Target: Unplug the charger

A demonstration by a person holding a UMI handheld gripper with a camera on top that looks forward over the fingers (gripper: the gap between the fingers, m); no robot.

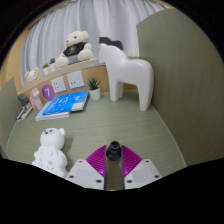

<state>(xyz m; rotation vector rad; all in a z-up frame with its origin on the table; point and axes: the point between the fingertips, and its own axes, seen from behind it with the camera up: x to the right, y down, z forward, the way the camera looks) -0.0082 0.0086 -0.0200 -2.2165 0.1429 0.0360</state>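
Observation:
My gripper (114, 153) is at the near edge of the olive-green tabletop (110, 125). A small black round-topped thing, which looks like the charger (114, 148), sits between the fingertips. Both magenta pads (99, 160) press against its sides, so the fingers are shut on it. Its lower part is hidden between the fingers. No cable or socket shows.
A white bear figure (50, 150) stands close to the left of the fingers. A white horse figure (130, 70) stands beyond on the right. A blue book (62, 105), a small potted plant (93, 85) and a shelf with a teddy bear (75, 47) lie beyond on the left.

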